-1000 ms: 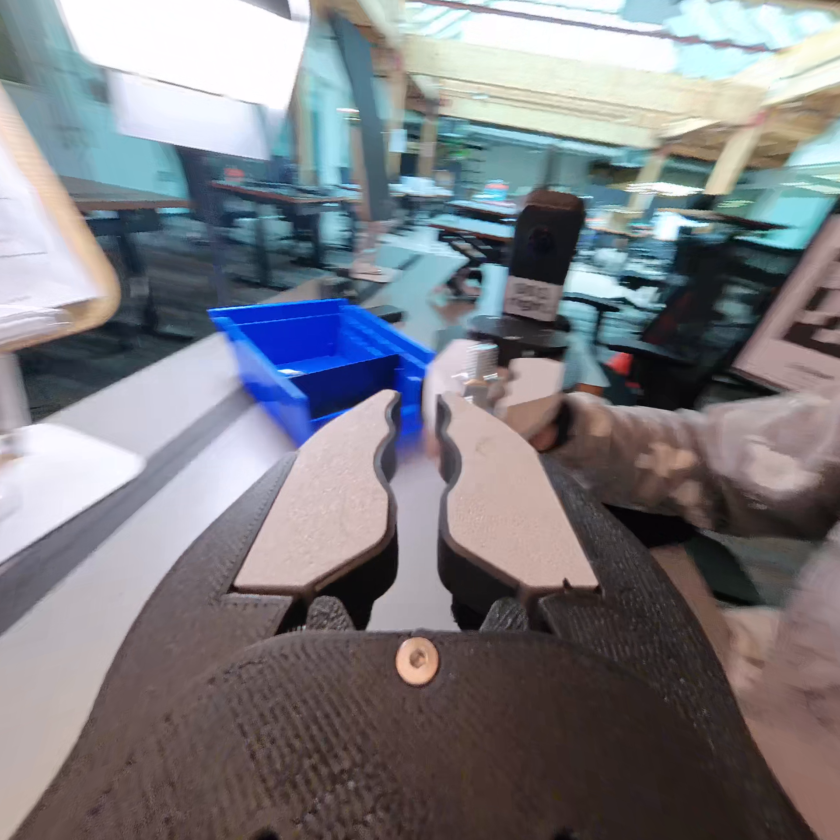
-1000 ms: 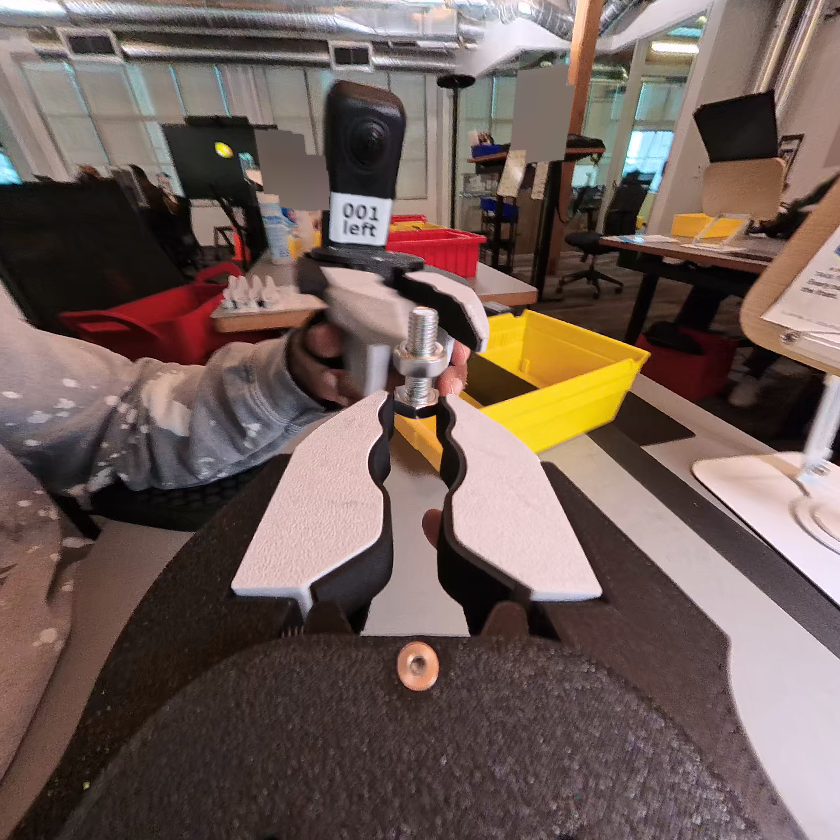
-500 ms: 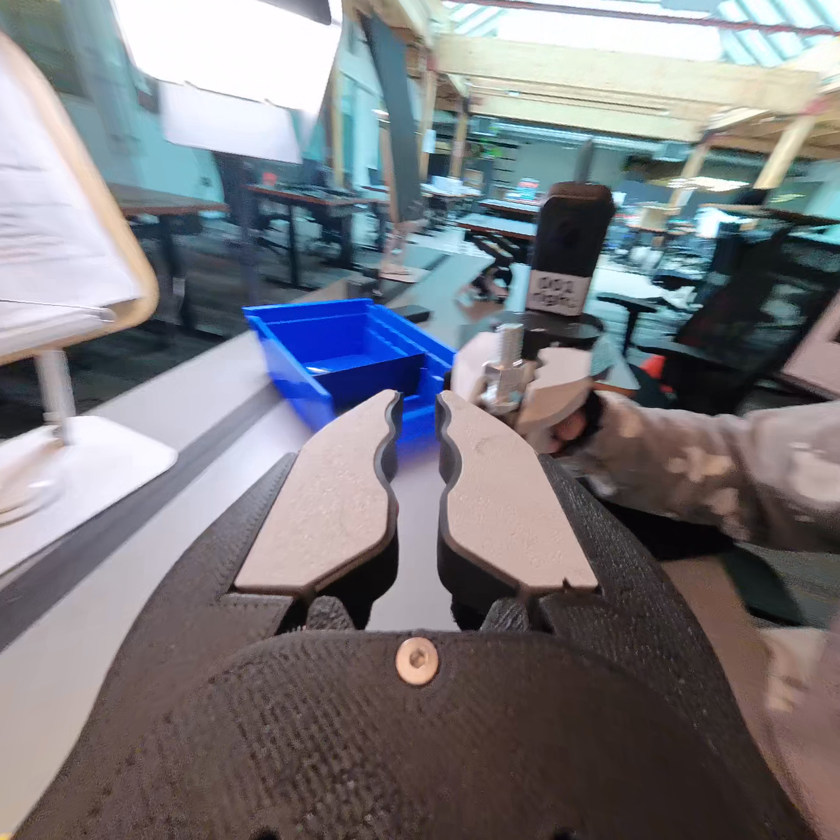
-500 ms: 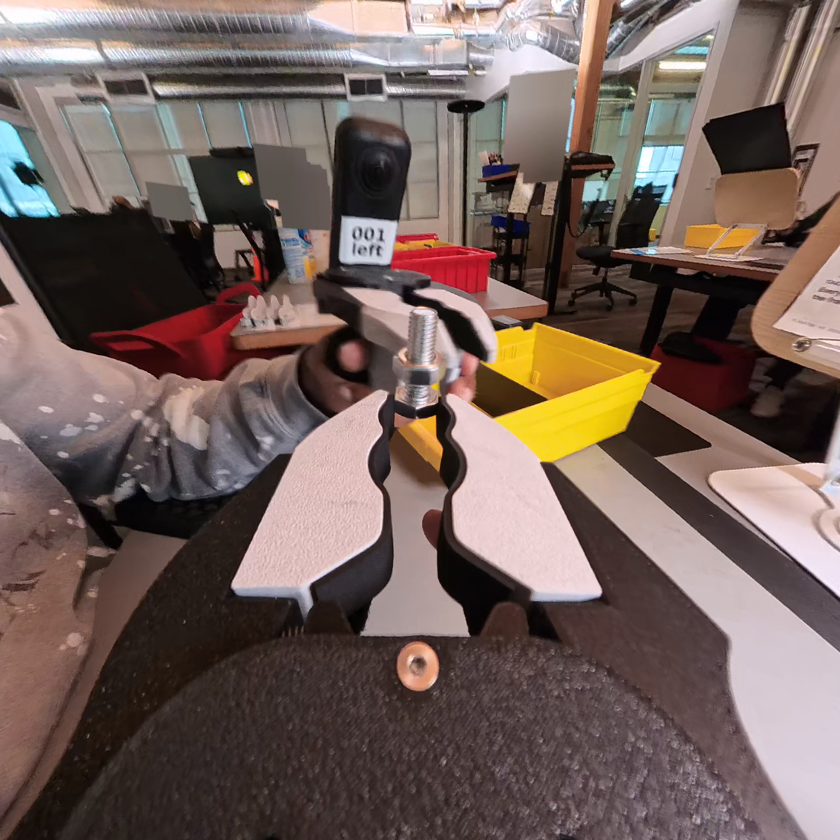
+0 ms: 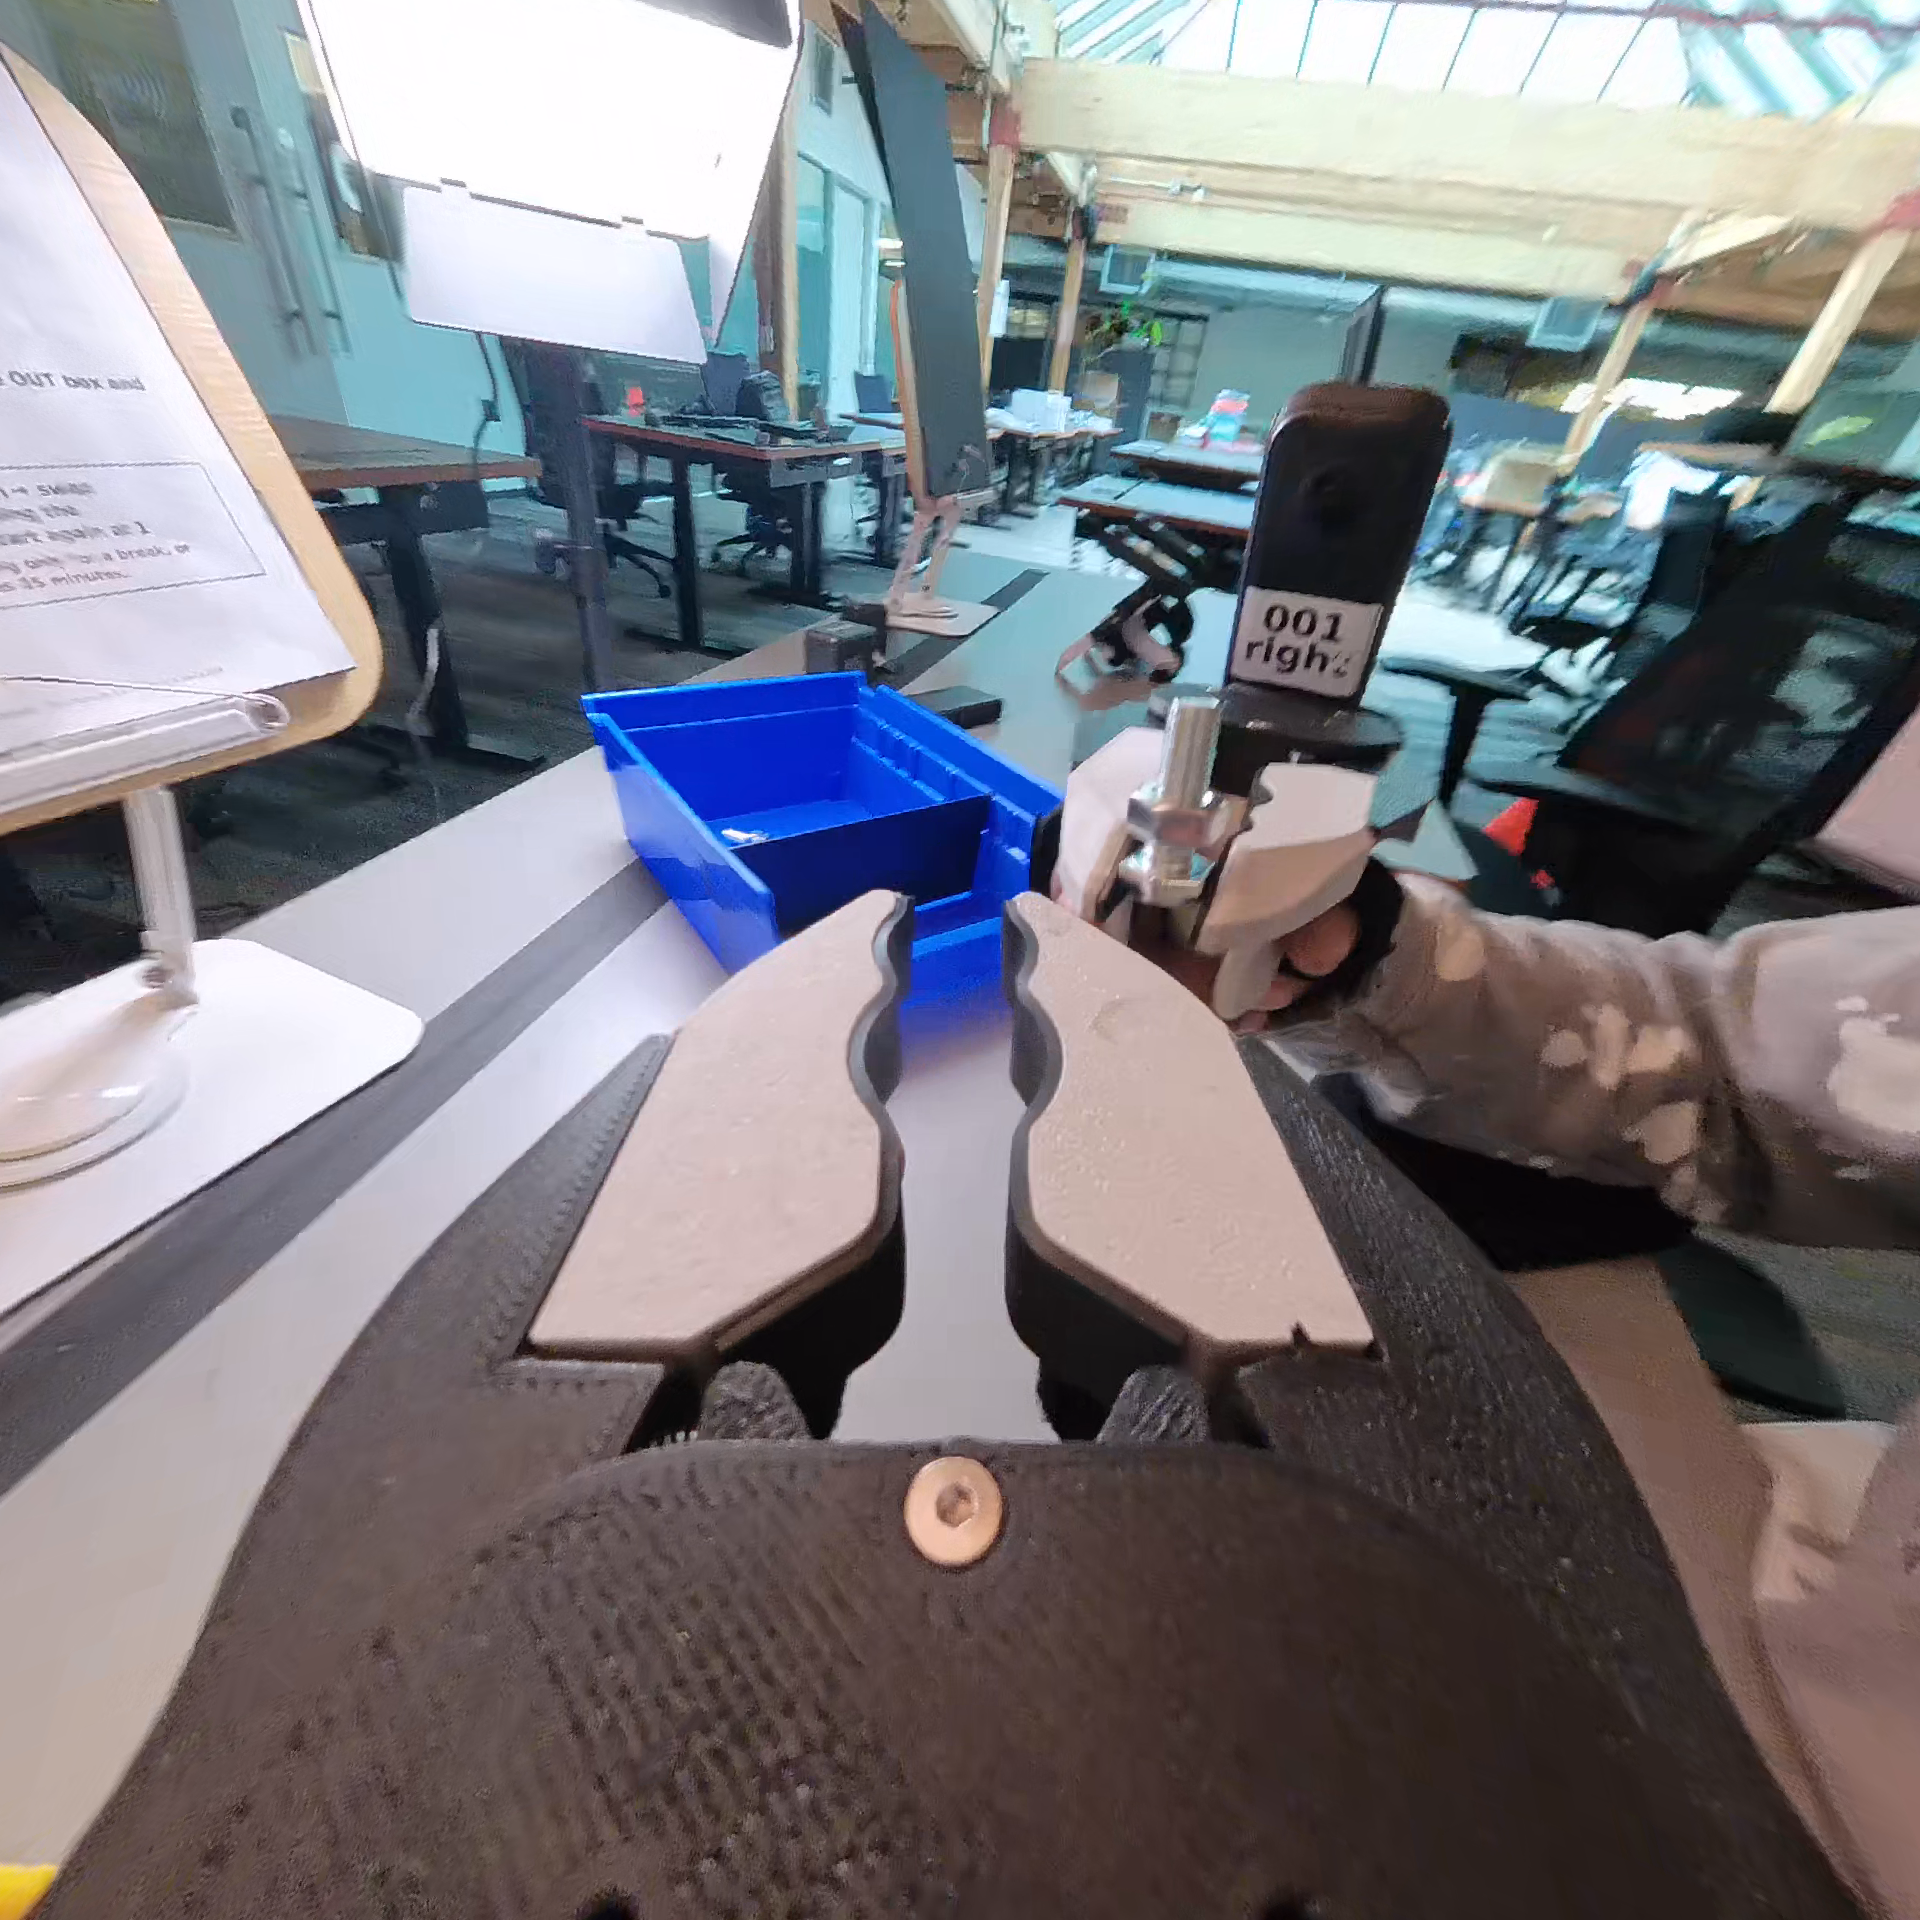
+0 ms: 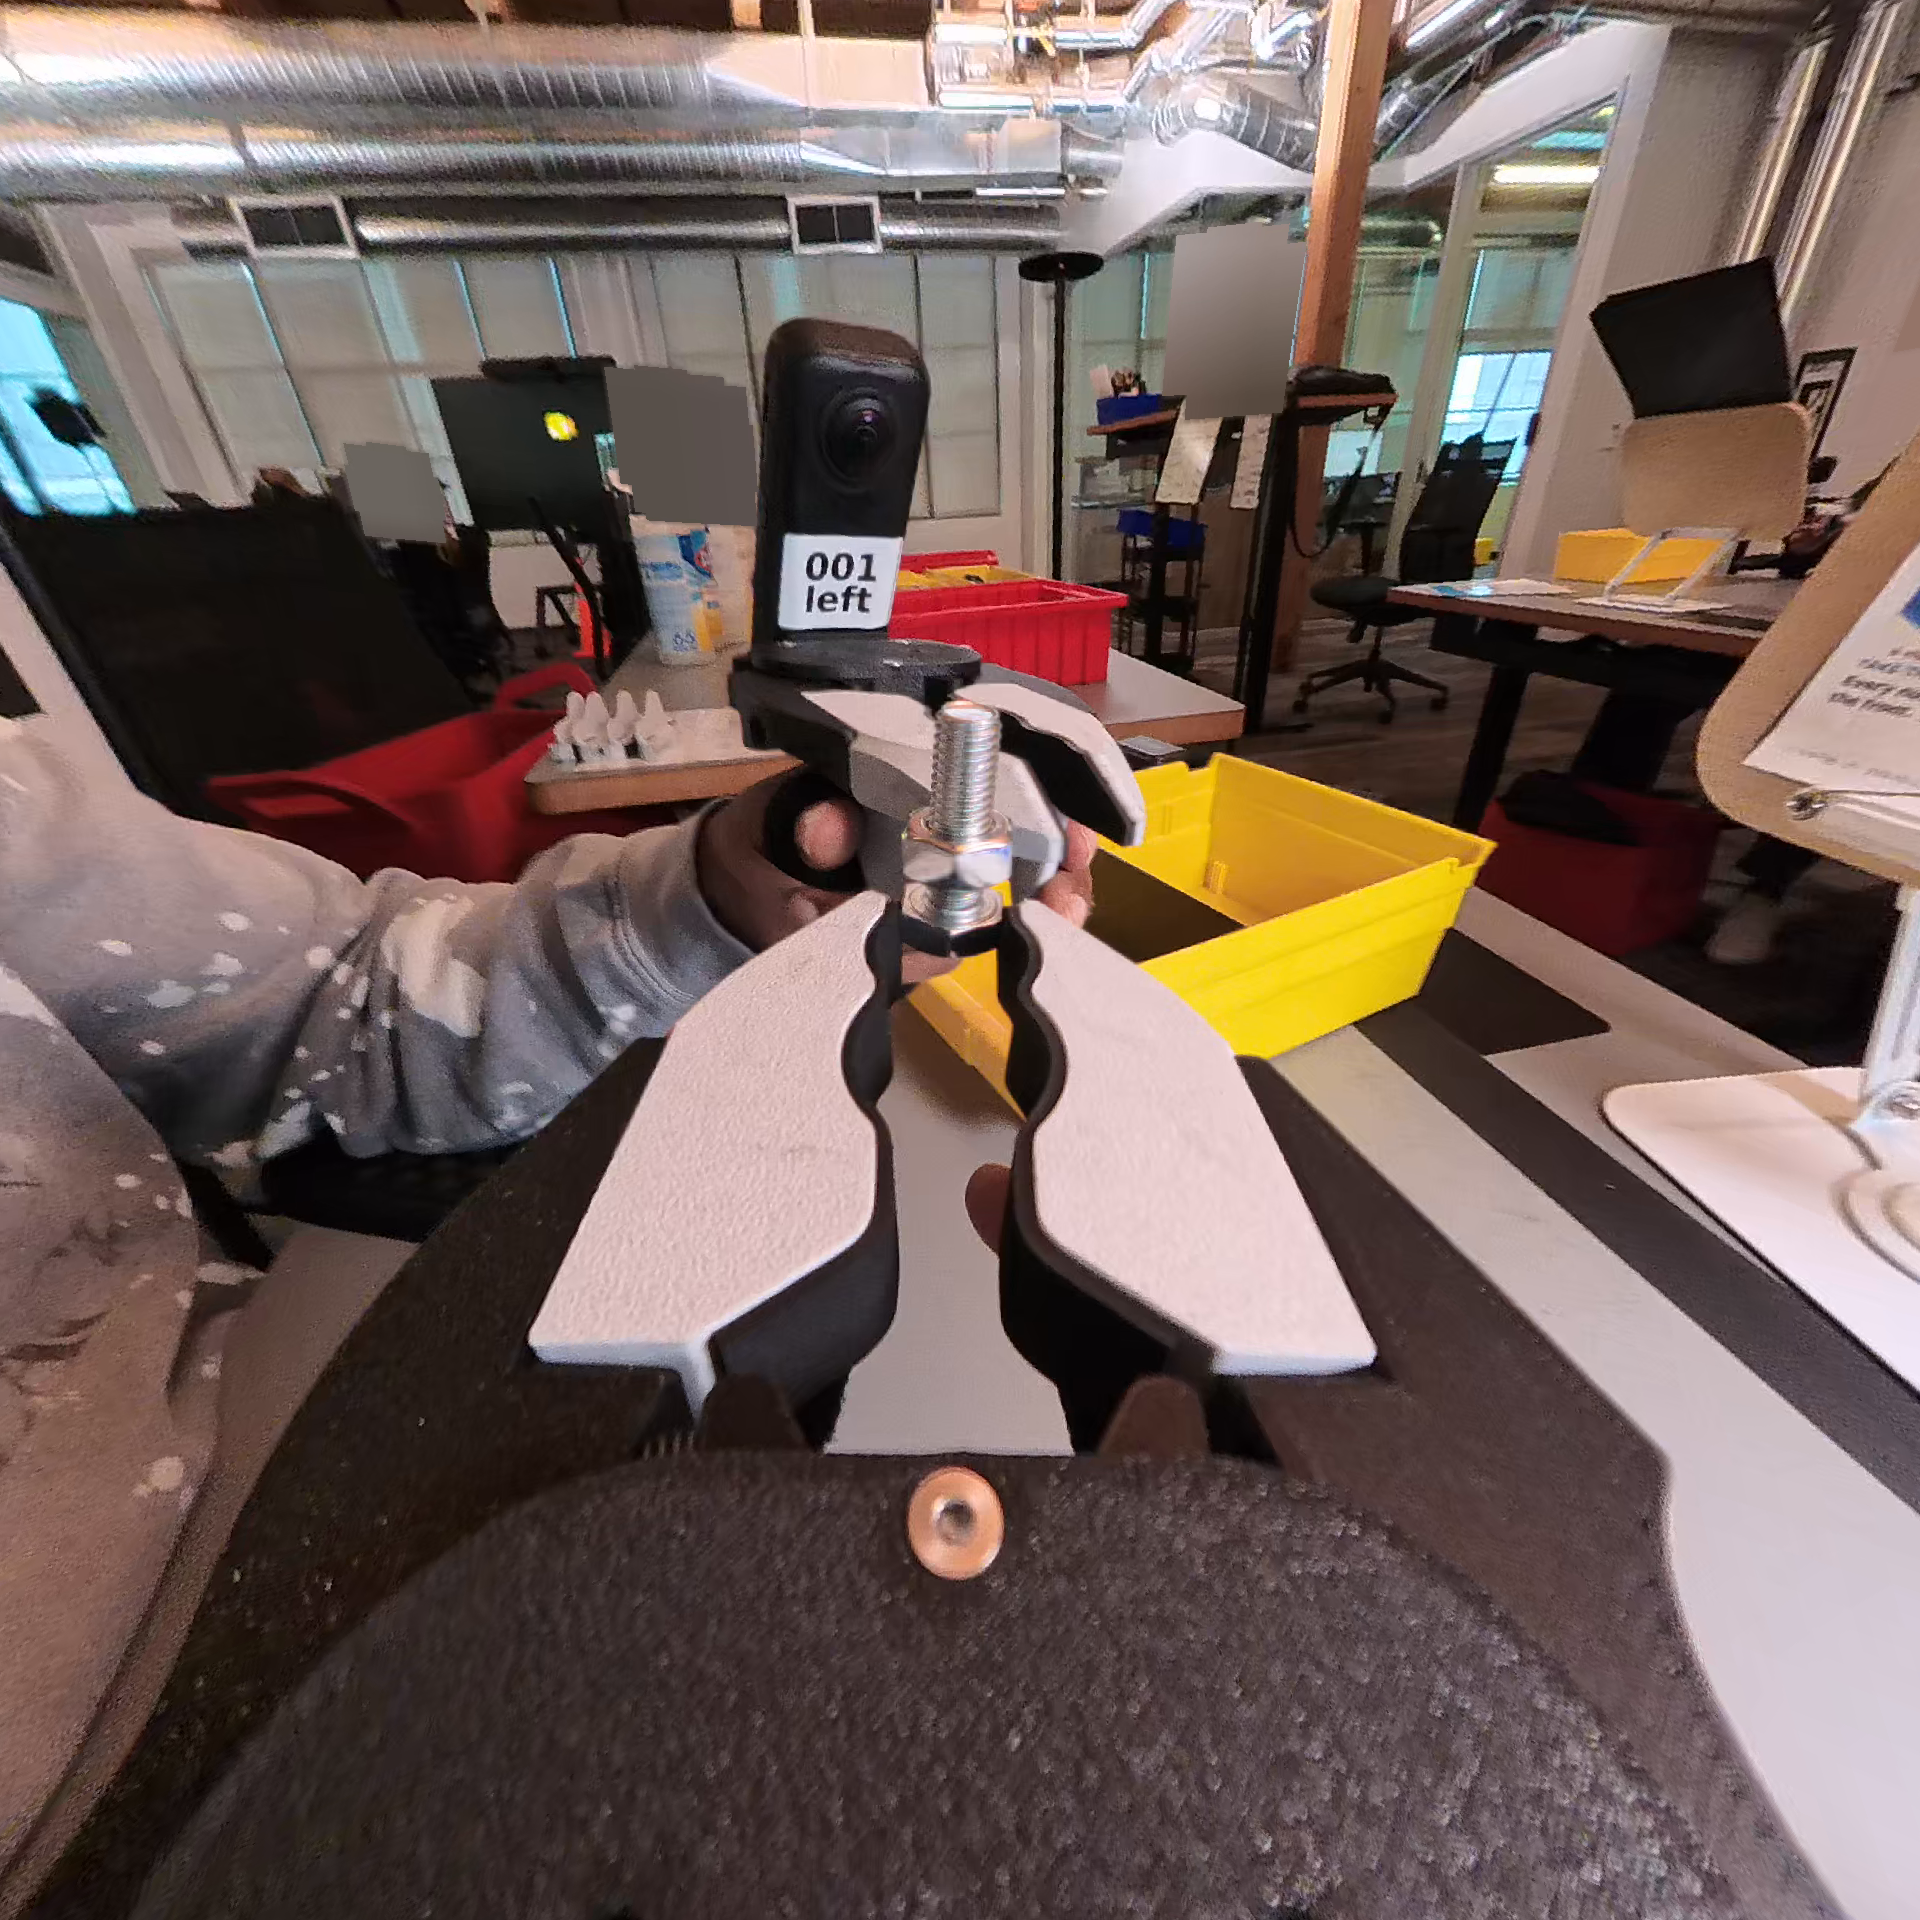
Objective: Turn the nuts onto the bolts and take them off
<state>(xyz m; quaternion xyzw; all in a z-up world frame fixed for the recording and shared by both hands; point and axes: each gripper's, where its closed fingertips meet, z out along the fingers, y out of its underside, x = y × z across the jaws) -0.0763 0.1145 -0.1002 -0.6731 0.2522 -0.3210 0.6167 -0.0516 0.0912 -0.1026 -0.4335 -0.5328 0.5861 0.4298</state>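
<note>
Steel bolt (image 6: 961,821) stands upright in my right gripper (image 6: 954,935), clamped at its head, threaded end up, a nut (image 6: 956,860) partway down the shaft. My left gripper (image 5: 958,920) sits just apart with nothing between its slightly parted fingers, blue bin (image 5: 800,821) beyond.

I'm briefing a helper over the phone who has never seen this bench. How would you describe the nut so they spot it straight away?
Start at the yellow bin on the grey table. In front of it the right gripper pinches the head of an upright silver bolt. The nut is the silver hexagonal collar on its thread, above the fingertips, the only six-sided part there.
</note>
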